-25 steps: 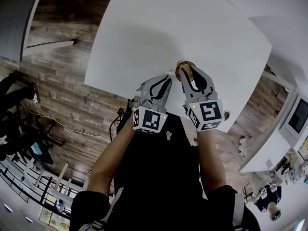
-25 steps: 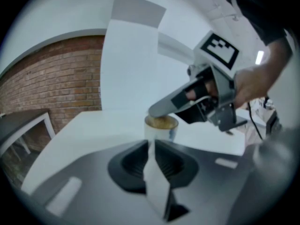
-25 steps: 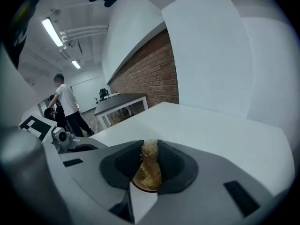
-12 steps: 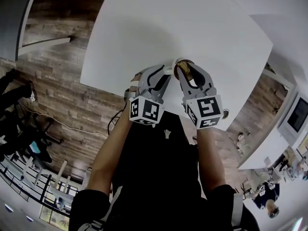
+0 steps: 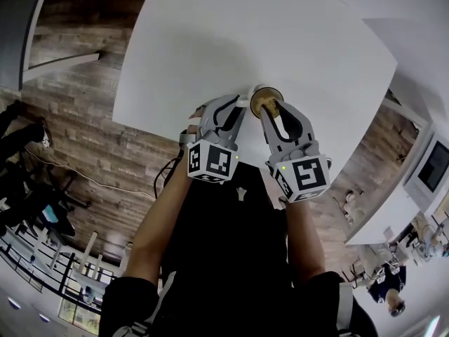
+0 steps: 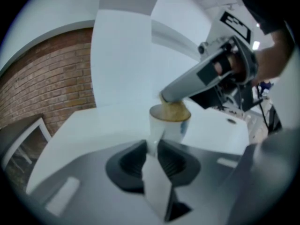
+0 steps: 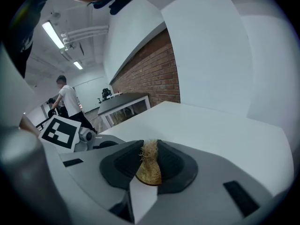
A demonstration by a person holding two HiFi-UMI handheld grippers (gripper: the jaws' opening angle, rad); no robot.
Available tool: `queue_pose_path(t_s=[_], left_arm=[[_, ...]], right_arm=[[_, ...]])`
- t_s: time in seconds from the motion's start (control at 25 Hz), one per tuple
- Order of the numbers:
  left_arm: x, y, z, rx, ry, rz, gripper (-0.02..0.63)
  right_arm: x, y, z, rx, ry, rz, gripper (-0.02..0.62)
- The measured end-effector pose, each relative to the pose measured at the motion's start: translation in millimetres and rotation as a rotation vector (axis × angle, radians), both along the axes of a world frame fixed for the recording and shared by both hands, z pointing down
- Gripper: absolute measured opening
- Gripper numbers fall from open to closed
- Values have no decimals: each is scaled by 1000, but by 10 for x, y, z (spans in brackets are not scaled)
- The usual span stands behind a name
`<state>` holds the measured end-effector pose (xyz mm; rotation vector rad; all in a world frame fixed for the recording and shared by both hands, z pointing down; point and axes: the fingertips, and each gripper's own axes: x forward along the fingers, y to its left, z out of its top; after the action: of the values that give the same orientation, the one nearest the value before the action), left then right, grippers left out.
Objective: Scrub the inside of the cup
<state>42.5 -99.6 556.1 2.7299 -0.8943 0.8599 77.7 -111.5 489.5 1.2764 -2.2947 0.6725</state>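
A white cup [image 5: 261, 94] stands near the front edge of the white table [image 5: 280, 34]. My right gripper [image 5: 271, 108] is shut on a straw-coloured fibre scrubber [image 7: 149, 165], which sits in the cup's mouth [image 6: 174, 110]. My left gripper [image 5: 242, 104] is at the cup's left side. Its jaws have just been closing and now pinch the cup's white handle [image 6: 153, 142]. In the left gripper view the cup [image 6: 171, 128] stands upright just past those jaws, and the right gripper [image 6: 206, 78] reaches in from the right.
The table's near edge runs just under both grippers, with wooden floor [image 5: 84, 139] below it. In the right gripper view there are a brick wall [image 7: 150, 74], a dark-framed table [image 7: 124, 102] and a person [image 7: 70, 100] far off on the left.
The left gripper's tips have moved in from just short of the cup to its handle. The right gripper stays at the cup's mouth with the scrubber.
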Motion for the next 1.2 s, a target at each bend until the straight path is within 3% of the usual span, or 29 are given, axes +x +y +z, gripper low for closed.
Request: queue_pose_path(t_s=[0.12,0.28,0.48,0.56,0.64,0.8,1.04,1.2], left_arm=[[-9,-8,6,4,-8,1,74],[-3,-8,3,14,-17,4,72],[-5,7,-7,9,-20,1,71],[1,-1,-3,5,-15,0,71],[14,1,1,4,-15,2,71],[25,11,9,8,-23,12,71],[46,45,-9,1,-24,3,71],[50,24,-1,-14,-16,-19,69]], right_arm=[[-32,-27,237,-69,44,-12,78],[-43,-31,269,-59,101,-40,80],[-47,-103,-104,206,219,-126,78],[-18,-86,-103,243,283,-159,78],[16,-39,-5,194,293,-150,78],[7,-4,317,8,285,-154,78],[-46,5,459,-213,425,-252,78],[-85,-35,438,-207,433,-292,78]])
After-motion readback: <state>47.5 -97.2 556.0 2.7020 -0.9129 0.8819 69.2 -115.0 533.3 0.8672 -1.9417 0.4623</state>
